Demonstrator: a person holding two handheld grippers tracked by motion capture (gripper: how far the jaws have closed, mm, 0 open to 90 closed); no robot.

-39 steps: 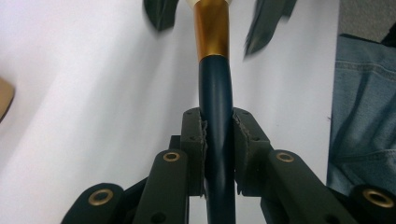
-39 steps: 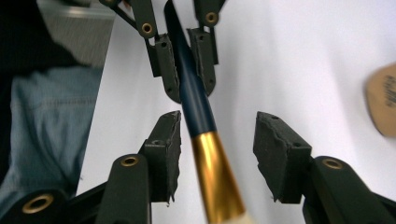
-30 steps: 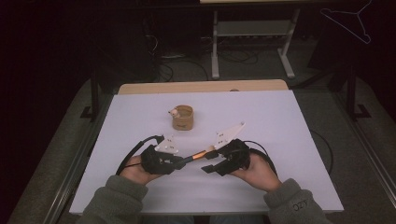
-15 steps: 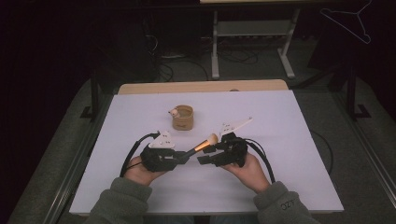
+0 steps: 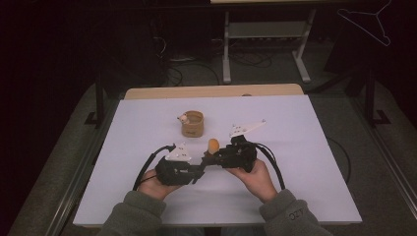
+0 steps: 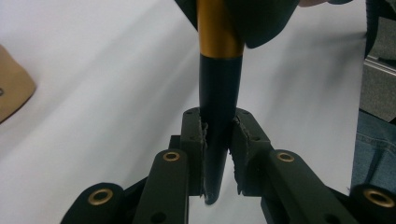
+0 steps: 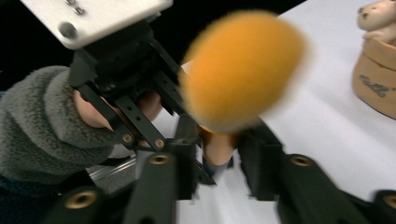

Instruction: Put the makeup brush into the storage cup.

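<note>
Orange-tipped brush between both grippers' jaws

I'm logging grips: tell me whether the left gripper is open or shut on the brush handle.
Shut on it: in the left gripper view the left gripper's pads press both sides of the brush's dark handle.

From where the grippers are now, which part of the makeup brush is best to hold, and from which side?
Grip the makeup brush on its dark, stiff handle, below the gold band, not on the soft orange head, which would probably squash. The left gripper already pinches the tapered handle end from its two sides. The handle narrows there, so a hold nearer the band looks safer against slipping.
</note>
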